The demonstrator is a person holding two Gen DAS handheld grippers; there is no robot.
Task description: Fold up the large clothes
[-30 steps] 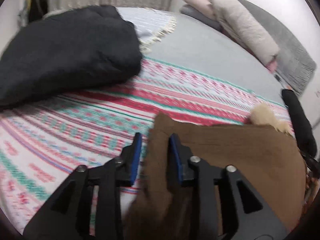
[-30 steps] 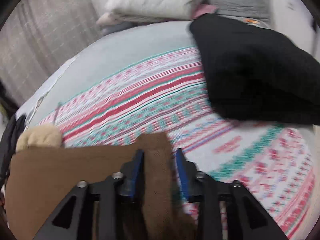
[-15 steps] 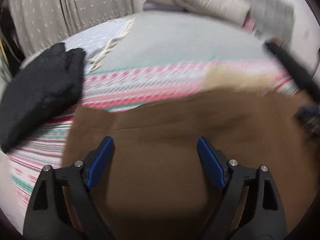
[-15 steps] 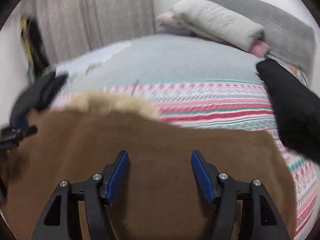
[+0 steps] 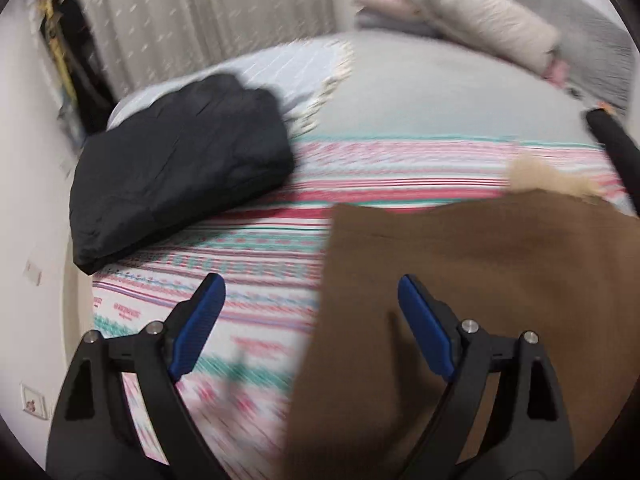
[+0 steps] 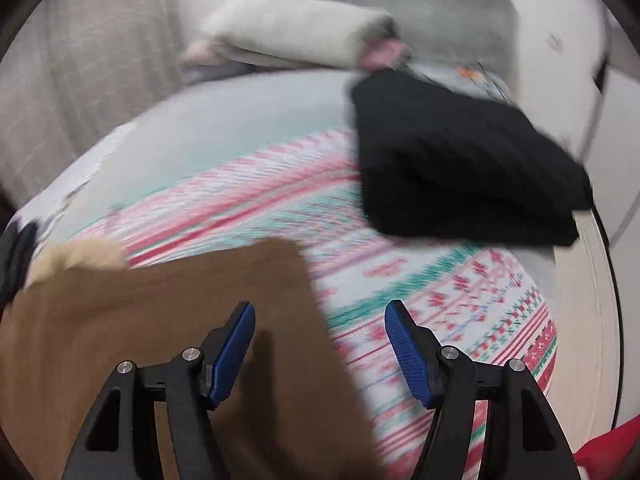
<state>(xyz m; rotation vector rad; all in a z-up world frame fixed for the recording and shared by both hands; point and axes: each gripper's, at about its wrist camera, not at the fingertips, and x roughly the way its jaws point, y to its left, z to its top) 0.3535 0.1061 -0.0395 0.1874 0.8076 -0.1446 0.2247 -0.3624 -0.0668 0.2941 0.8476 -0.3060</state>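
Bed (image 5: 420,92): grey sheet toward the head, with a pink, teal and white striped blanket (image 5: 260,256) spread across the near half. Your brown garment (image 5: 500,280) lies flat on that blanket, a rough rectangle with its long axis running across the bed. A tuft of cream fleece lining (image 5: 536,176) shows at its far edge.

Other items: a black folded jacket (image 5: 172,164) sits on the blanket well apart from the brown piece on the left side, and a black knit garment (image 6: 460,168) lies on the right side. Pale pillows (image 6: 300,36) are stacked at the head of the bed.

Your left claw (image 5: 312,320) hangs above the garment's left edge. Its jaws are spread wide; one blue pad is over the brown cloth, the other over bare blanket, and nothing is pinched. Your right claw (image 6: 320,344) mirrors it at the garment's right edge. Its jaws are opening, with one pad above the cloth and one above the blanket, and neither pad presses on anything.

Judgement: this fold looks laid down and let go. The relation to watch is that each claw straddles one short end of the garment, so either hand is equally near. A next fold across the long axis would likely start from one of these ends.
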